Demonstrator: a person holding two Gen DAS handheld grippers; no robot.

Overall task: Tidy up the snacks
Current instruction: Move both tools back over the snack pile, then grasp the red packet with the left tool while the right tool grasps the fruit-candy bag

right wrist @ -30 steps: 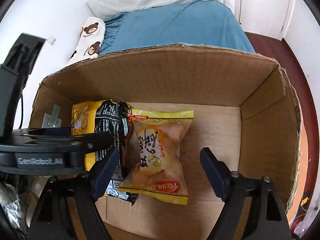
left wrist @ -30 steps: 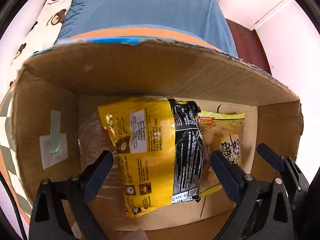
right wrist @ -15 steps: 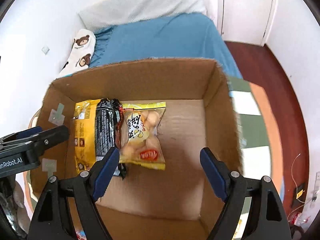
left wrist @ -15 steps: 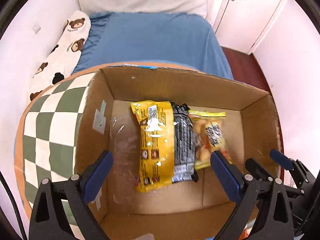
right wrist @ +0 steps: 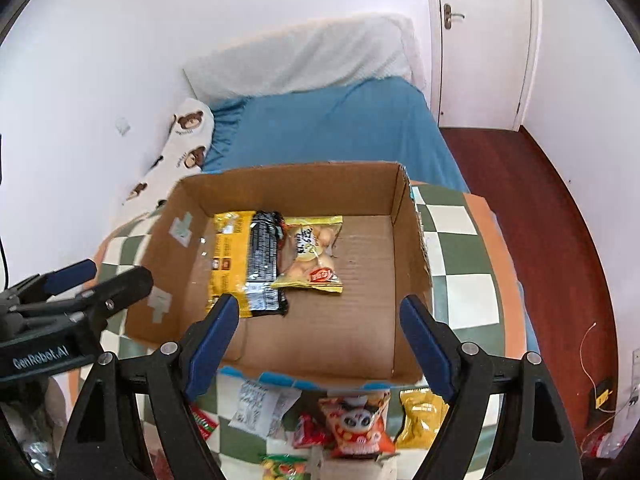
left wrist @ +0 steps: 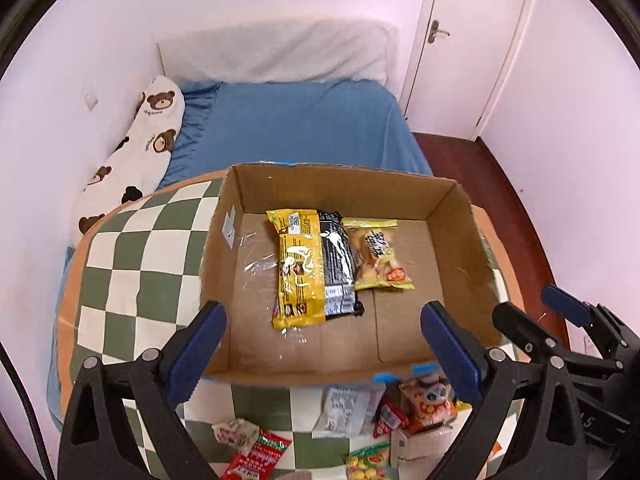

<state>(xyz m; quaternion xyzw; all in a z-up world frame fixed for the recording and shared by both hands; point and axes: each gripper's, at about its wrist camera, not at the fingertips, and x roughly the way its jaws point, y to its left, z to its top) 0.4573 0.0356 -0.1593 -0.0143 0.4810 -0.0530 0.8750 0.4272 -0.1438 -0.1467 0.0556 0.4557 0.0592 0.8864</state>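
An open cardboard box (left wrist: 456,216) (right wrist: 408,240) stands on a green-and-white checked table. Inside it lie a yellow snack bag (left wrist: 298,264) (right wrist: 224,260), a black packet (left wrist: 338,268) (right wrist: 262,264) and a small yellow bag of round snacks (left wrist: 378,256) (right wrist: 314,256), side by side. My left gripper (left wrist: 324,348) hovers open and empty above the box's near wall. My right gripper (right wrist: 320,340) is open and empty too, over the same near edge. Loose snack packets (left wrist: 428,404) (right wrist: 352,424) lie on the table in front of the box.
A bed with a blue sheet (left wrist: 296,124) and a bear-print pillow (left wrist: 148,128) sits behind the table. A white door (right wrist: 480,40) and dark red floor (right wrist: 540,220) are at the right. The right gripper's body shows at the left view's right edge (left wrist: 580,340).
Both grippers have risen and pulled back out of the box, so the whole box, the table and the loose packets in front have come into view. The three bags stayed put.
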